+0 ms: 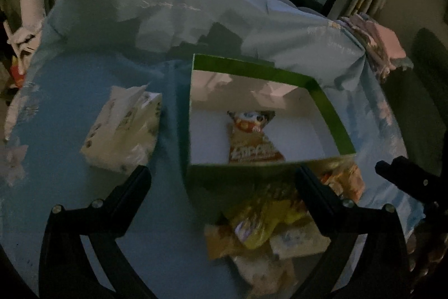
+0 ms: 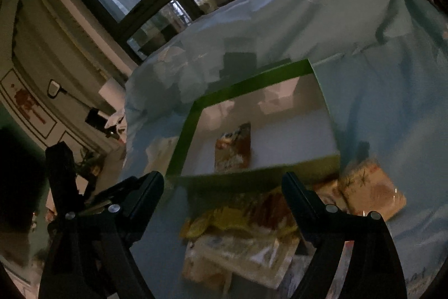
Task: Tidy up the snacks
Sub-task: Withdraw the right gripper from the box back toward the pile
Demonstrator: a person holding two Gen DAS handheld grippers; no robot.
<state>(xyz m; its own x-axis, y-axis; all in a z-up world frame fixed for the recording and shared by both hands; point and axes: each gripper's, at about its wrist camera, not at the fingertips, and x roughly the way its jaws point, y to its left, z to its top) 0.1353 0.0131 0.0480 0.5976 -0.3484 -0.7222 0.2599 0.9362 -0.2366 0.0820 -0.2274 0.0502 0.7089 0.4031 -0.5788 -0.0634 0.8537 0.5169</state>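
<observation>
From the left wrist, the left claw [image 1: 224, 187] hangs released and empty over the bed [image 1: 92, 74], its jaws spread wide. The box [image 1: 330, 114] sits mid-bed with one packet [image 1: 252, 139] lying flat on its white floor. The pile [image 1: 268, 226] of loose snacks lies just outside the box's near wall, between the fingers. A tissue pack [image 1: 123, 131] lies to the box's left. The right claw's tip [image 1: 403, 178] shows at the right edge.

From the right wrist, the right claw [image 2: 222, 189] is likewise spread and holds nothing, above the same pile, with a bread bag [image 2: 372, 192] beside the box's near right corner.

The packets overlap and look slick, so I'd say a pinch could lift two or slip off. The soft bedding gives, and a low pass might nudge the box's near wall. Both claws work the same heap and could clash
</observation>
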